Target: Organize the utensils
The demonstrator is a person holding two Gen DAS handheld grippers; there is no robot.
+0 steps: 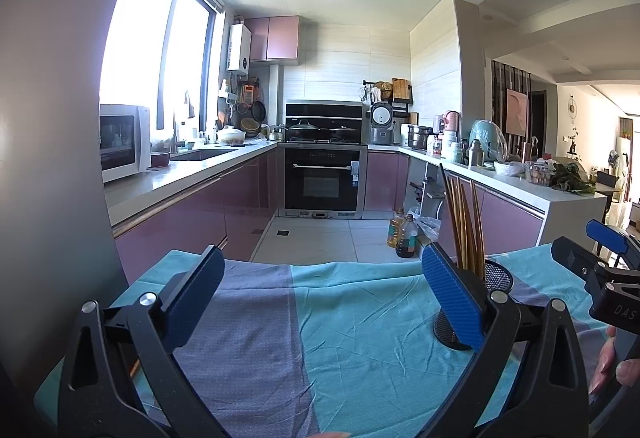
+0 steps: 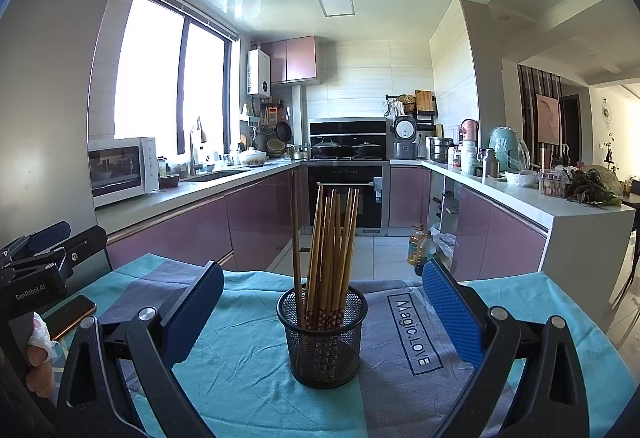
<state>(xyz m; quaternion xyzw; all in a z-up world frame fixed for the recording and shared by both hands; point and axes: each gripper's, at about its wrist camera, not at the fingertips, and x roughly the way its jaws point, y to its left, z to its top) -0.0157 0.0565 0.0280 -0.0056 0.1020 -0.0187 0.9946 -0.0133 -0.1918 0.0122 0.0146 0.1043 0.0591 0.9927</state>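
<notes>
A black mesh cup (image 2: 322,338) stands upright on the teal and purple cloth (image 2: 240,366). Several wooden chopsticks (image 2: 328,262) stand in it, red patterned ends down. My right gripper (image 2: 320,314) is open and empty, its blue pads either side of the cup and apart from it. My left gripper (image 1: 320,302) is open and empty over the cloth (image 1: 360,338). In the left wrist view the cup (image 1: 496,278) and chopsticks (image 1: 464,222) stand behind the right pad. The right gripper (image 1: 608,258) shows at the far right there. The left gripper (image 2: 36,258) shows at the left edge of the right wrist view.
A phone (image 2: 70,316) lies on the cloth at the left. Kitchen counters (image 2: 192,194) run along both sides, with an oven (image 2: 344,194) at the back. Oil bottles (image 2: 420,246) stand on the floor beyond the table's far edge.
</notes>
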